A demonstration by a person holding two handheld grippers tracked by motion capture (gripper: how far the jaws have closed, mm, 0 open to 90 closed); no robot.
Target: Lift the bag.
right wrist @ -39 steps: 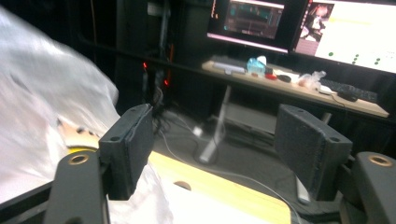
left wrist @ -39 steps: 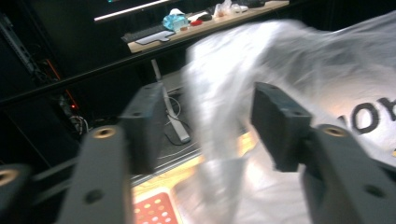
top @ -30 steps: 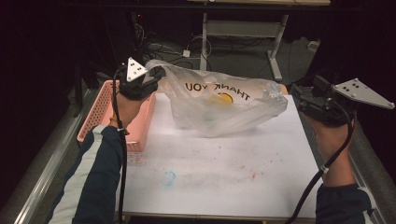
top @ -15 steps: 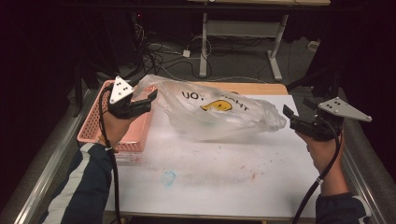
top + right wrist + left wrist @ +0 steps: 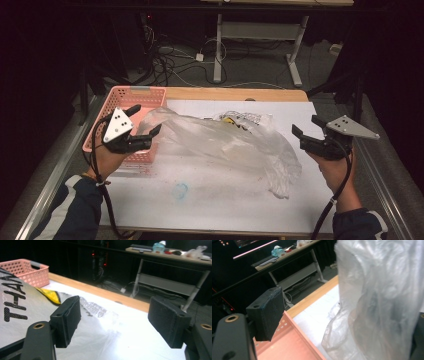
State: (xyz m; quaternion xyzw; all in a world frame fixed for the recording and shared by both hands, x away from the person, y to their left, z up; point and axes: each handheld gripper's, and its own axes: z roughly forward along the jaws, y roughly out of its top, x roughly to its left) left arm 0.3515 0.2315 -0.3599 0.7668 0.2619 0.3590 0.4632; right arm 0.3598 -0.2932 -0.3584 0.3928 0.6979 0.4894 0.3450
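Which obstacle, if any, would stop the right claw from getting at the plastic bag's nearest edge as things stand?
Probably none, so yes. The right claw stands open beside the plastic bag, which lies flat on the white table. Bare table separates them, and the pink basket sits at the far side.

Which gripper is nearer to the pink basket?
Left. The left gripper hangs over the pink basket, at its edge next to the plastic bag. The right gripper is across the table, beyond the bag's far end.
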